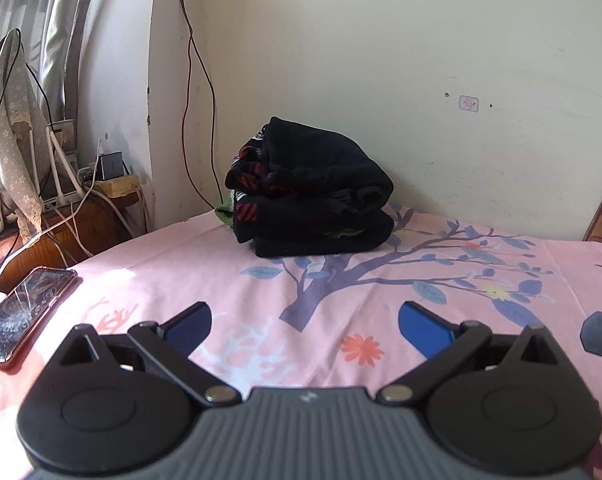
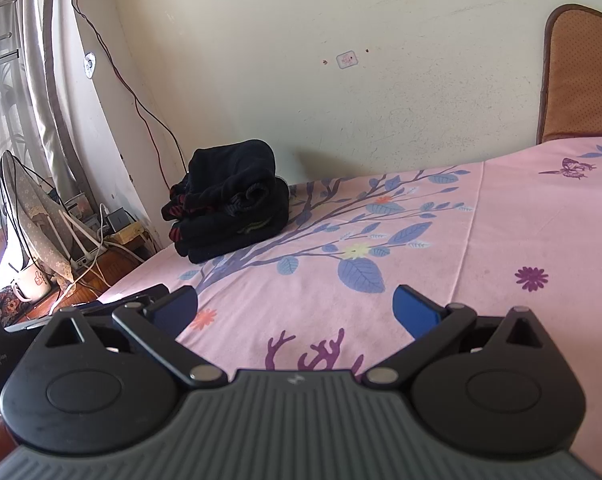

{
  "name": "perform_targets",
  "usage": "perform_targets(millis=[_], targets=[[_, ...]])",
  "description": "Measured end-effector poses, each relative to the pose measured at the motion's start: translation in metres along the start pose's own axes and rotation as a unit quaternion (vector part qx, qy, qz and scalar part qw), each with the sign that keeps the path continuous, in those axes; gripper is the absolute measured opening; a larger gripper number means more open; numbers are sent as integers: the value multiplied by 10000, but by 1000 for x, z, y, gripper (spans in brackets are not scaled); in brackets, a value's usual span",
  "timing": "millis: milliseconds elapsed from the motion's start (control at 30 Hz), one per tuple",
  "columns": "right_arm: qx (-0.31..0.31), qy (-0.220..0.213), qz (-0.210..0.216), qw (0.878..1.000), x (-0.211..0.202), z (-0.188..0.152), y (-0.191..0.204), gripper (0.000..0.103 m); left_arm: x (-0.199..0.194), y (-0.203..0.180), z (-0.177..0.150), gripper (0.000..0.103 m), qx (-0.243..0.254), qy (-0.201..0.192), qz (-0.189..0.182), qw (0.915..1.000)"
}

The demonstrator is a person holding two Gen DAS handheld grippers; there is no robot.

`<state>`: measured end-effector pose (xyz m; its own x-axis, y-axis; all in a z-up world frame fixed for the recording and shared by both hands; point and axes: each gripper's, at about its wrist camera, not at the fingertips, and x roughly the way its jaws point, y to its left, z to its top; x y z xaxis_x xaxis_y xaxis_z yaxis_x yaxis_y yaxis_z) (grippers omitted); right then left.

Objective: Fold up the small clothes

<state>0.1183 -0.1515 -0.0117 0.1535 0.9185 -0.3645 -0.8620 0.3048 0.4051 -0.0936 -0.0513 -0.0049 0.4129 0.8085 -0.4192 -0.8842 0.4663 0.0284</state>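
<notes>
A stack of folded dark clothes [image 1: 313, 196] with red and green patches sits at the far edge of the pink floral bedsheet [image 1: 221, 272], against the wall. It also shows in the right wrist view [image 2: 233, 204], at the far left of the bed. My left gripper [image 1: 305, 328] is open and empty, low over the sheet, well short of the stack. My right gripper [image 2: 295, 312] is open and empty over the sheet, further from the stack. A dark part of the right gripper [image 1: 601, 336] shows at the right edge of the left wrist view.
A phone with a cracked screen [image 1: 25, 312] lies at the bed's left edge. A wooden side table [image 1: 61, 220] with cables, a router and a mug [image 2: 33, 284] stands left of the bed. A brown headboard cushion [image 2: 581, 80] is at the right. The wall [image 1: 381, 80] runs behind.
</notes>
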Motion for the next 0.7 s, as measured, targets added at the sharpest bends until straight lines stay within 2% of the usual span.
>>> perform_targets(millis=[367, 700], targets=[[0, 2, 4, 10000, 0, 0, 0, 103, 1, 0, 0, 103, -14, 46, 18, 10000], [4, -1, -3, 10000, -1, 0, 0, 103, -4, -10, -2, 103, 323, -97, -42, 9994]])
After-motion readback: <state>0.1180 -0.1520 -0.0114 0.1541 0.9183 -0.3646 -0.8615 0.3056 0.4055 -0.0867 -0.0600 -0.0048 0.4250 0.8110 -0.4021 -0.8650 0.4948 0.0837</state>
